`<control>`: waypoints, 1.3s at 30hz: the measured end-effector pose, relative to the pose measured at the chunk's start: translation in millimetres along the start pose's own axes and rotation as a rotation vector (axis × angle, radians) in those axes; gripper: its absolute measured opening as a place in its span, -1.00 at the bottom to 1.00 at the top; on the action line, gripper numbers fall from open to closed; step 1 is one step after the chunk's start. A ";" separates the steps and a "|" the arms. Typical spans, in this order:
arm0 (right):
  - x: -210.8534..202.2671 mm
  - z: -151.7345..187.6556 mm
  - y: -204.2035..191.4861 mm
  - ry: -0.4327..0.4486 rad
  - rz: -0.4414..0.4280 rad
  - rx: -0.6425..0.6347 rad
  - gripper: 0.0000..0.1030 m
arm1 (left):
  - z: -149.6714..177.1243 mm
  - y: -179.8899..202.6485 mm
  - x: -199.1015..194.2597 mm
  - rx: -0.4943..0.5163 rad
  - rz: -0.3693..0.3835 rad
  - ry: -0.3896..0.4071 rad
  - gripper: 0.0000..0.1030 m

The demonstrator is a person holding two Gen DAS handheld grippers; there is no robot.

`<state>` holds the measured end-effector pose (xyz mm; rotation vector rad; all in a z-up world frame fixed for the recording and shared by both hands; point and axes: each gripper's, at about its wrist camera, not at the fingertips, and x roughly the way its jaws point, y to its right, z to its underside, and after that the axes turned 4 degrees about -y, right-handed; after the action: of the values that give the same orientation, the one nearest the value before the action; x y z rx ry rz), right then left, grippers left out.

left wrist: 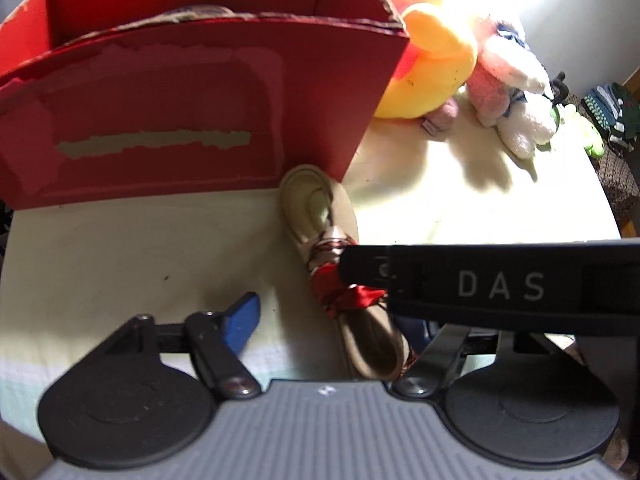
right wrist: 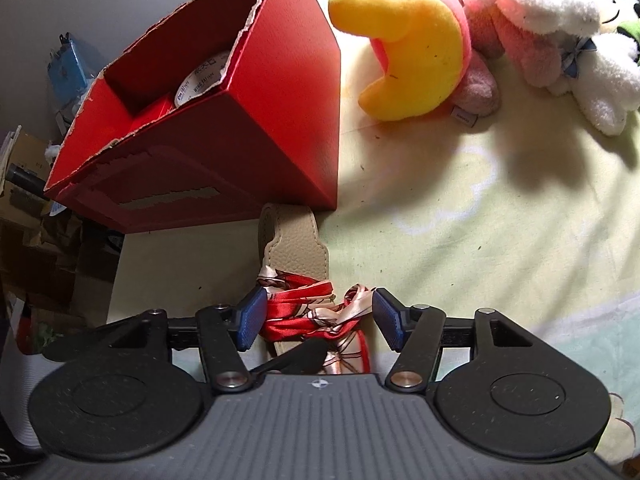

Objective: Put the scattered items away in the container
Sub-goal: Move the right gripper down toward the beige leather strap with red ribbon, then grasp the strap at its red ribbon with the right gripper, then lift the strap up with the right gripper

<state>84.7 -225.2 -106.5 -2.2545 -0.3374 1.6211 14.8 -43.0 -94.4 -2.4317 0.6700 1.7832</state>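
A: Item one, the beige strap point(right wrist: 294, 236) with a red patterned scarf point(right wrist: 308, 314) knotted round it. Location?

B: It is laid flat on the pale sheet of the bed point(right wrist: 480, 220), its far end touching the foot of the red cardboard box point(right wrist: 224, 148), which stands at twelve o'clock in both views. The long axis is seen to run from six to twelve o'clock in the right wrist view, and from about five to eleven o'clock in the left wrist view.

A: Item two, the right hand-held gripper point(right wrist: 320, 318). State?

B: Its jaws are held apart, with a blue pad on either side of the scarf knot. The left pad appears to be touching the cloth; the right pad is just beside it. Nothing is yet gripped.

A: Item three, the left hand-held gripper point(left wrist: 320, 316)?

B: Only one blue finger point(left wrist: 242, 316) is shown, at nine o'clock of the strap and apart from it. The other finger is hidden behind the body of the right tool, so its opening cannot be told. Nothing is seen in it.

A: Nearer hand?

B: The right, judged by the knot lying between its jaws. The jaws are set across the strap's long axis, so closing would be expected to catch the knot squarely.

A: Contents of box?

B: A roll of tape point(right wrist: 200, 80) is noted inside. Plush toys point(right wrist: 420, 52) are recorded at one to two o'clock, well apart.
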 end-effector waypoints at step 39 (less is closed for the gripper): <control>17.6 -2.7 -9.0 -0.018 -0.076 -0.069 -0.02 | 9.5 5.6 -12.9 0.062 0.047 0.060 -0.24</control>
<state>92.9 -210.6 -117.3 -2.2493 -0.4846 1.6150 1.1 -41.3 -84.6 -2.4578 0.7821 1.6844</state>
